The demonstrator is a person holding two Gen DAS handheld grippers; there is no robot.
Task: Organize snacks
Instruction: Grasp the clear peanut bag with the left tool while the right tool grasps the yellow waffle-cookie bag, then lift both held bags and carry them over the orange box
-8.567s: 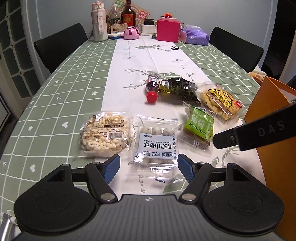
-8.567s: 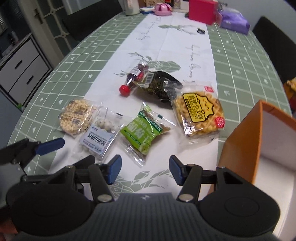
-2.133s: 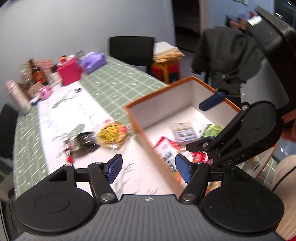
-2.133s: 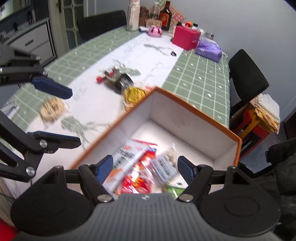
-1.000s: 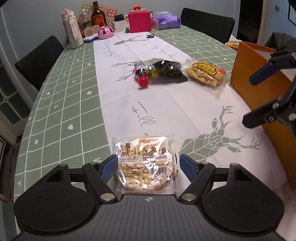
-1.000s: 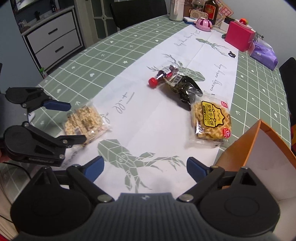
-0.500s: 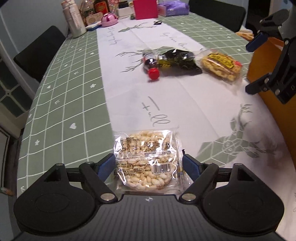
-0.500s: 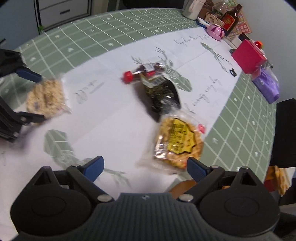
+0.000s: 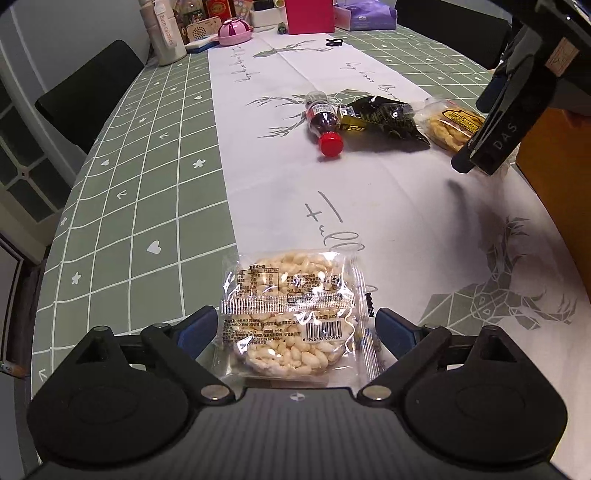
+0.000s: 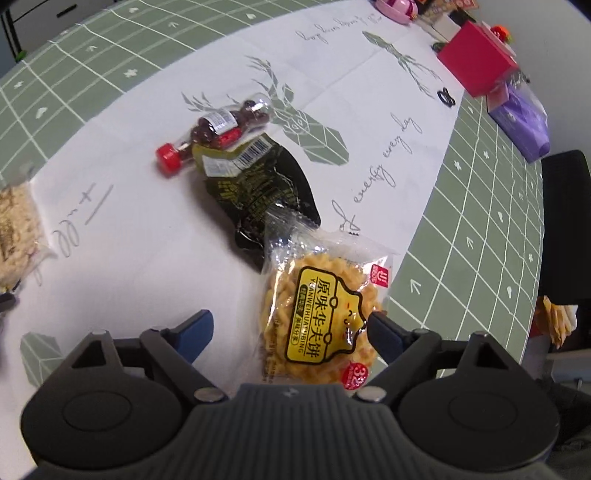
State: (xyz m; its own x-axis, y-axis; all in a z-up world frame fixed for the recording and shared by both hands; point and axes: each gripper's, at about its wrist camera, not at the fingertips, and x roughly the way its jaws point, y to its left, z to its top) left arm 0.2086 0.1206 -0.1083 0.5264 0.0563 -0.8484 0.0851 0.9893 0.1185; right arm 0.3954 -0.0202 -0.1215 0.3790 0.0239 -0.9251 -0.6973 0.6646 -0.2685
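Note:
A clear packet of puffed rice [image 9: 291, 314] lies on the white runner, flanked by the blue fingertips [image 9: 195, 328] of my left gripper [image 9: 295, 328], which is open wide. In the right wrist view, a yellow waffle packet [image 10: 321, 317] sits between the jaws of my right gripper [image 10: 288, 330], which are closing. The right fingertip [image 10: 380, 328] overlaps the packet's edge and the left one stands apart from it. A red-capped bottle [image 10: 218, 129] and a black packet [image 10: 258, 184] lie beyond. The right gripper [image 9: 484, 129] also hangs over the waffle packet [image 9: 450, 125] in the left wrist view.
An orange box [image 9: 546, 155] stands at the table's right edge. A pink box [image 9: 310, 14], purple tissue pack [image 10: 521, 118] and white bottle [image 9: 166, 29] crowd the far end. Black chairs [image 9: 88, 96] stand beside the table.
My right gripper has swung from above the table's middle down over the waffle packet, and its jaws have narrowed. My left gripper has edged forward, so the rice packet sits deeper between its fingers.

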